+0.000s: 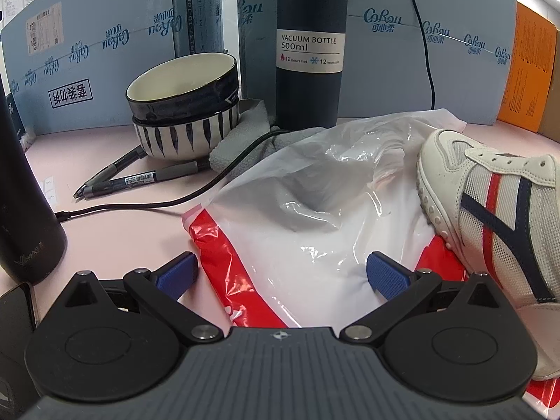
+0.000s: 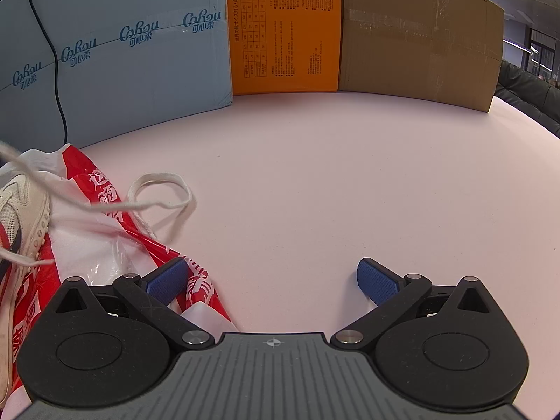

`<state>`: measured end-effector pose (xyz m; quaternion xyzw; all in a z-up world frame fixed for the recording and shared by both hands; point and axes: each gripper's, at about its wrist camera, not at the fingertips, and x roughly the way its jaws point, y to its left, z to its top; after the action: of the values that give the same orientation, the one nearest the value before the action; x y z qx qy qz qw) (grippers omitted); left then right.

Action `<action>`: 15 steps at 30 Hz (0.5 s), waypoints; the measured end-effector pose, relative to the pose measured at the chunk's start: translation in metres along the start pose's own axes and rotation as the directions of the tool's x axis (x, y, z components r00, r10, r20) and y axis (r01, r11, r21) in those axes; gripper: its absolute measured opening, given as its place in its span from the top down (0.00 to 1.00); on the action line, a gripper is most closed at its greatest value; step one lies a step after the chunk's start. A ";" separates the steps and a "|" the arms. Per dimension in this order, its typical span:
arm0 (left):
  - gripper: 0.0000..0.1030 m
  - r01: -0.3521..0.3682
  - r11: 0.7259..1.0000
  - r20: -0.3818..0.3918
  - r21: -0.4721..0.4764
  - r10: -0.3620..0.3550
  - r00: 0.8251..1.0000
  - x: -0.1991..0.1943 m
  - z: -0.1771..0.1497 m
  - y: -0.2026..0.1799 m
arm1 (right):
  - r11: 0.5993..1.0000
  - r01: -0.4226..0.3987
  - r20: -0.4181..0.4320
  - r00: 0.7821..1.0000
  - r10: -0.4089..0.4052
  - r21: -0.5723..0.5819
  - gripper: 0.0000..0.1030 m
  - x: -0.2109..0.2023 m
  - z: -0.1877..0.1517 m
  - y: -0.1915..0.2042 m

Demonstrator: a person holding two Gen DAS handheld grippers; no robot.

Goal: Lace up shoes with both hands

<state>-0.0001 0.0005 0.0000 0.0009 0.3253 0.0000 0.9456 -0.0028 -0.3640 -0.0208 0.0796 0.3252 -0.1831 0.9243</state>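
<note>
A white sneaker (image 1: 497,210) with red and navy stripes lies on a red-and-white plastic bag (image 1: 315,210) at the right of the left wrist view. My left gripper (image 1: 281,274) hangs open over the bag, left of the shoe, holding nothing. In the right wrist view the same sneaker (image 2: 21,210) shows at the far left edge. Its loose white lace (image 2: 157,196) loops out over the bag (image 2: 91,245) and the table. My right gripper (image 2: 273,280) stands open above the bare table, to the right of the lace, with nothing between its blue pads.
Two stacked bowls (image 1: 185,112), a vacuum bottle (image 1: 309,49), a grey cloth (image 1: 245,136), pens (image 1: 122,178) and a black cable (image 1: 196,189) sit behind the bag. A dark bottle (image 1: 24,203) stands at the left. Blue, orange (image 2: 283,28) and brown (image 2: 420,38) boxes wall the back of the pink table (image 2: 332,192).
</note>
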 end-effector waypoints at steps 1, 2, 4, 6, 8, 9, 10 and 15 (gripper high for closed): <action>0.00 0.001 1.000 0.000 -0.002 -0.001 1.000 0.000 0.000 0.000 | 1.000 0.000 0.000 1.000 0.000 0.000 0.00 0.000 0.000 0.000; 0.00 0.002 1.000 0.001 -0.003 -0.002 1.000 0.000 0.000 0.001 | 1.000 0.000 0.000 1.000 0.000 0.000 0.00 0.000 -0.001 0.000; 0.00 -0.003 1.000 0.002 0.004 0.003 1.000 0.000 -0.001 0.000 | 1.000 0.000 0.000 1.000 0.000 0.000 0.00 0.000 -0.001 0.001; 0.00 -0.003 1.000 0.002 0.004 0.003 1.000 0.000 -0.001 0.001 | 1.000 -0.001 0.000 1.000 0.001 0.001 0.00 0.000 -0.002 0.001; 0.00 -0.003 1.000 0.002 0.004 0.003 1.000 0.000 -0.001 0.001 | 1.000 0.000 0.000 1.000 0.000 0.000 0.00 0.000 -0.003 -0.001; 0.00 -0.003 1.000 0.002 0.004 0.003 1.000 0.000 -0.001 0.001 | 1.000 0.000 0.000 1.000 0.000 0.000 0.00 0.000 -0.004 -0.001; 0.00 -0.003 1.000 0.002 0.004 0.003 1.000 -0.002 -0.002 0.002 | 1.000 0.000 0.000 1.000 0.000 0.000 0.00 0.001 -0.004 -0.001; 0.00 -0.004 1.000 0.002 0.004 0.004 1.000 -0.001 -0.002 0.001 | 1.000 0.000 0.000 1.000 0.000 0.000 0.00 0.001 -0.003 -0.003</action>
<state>-0.0016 0.0017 -0.0010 0.0036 0.3246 0.0011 0.9459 -0.0052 -0.3657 -0.0240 0.0796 0.3252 -0.1832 0.9243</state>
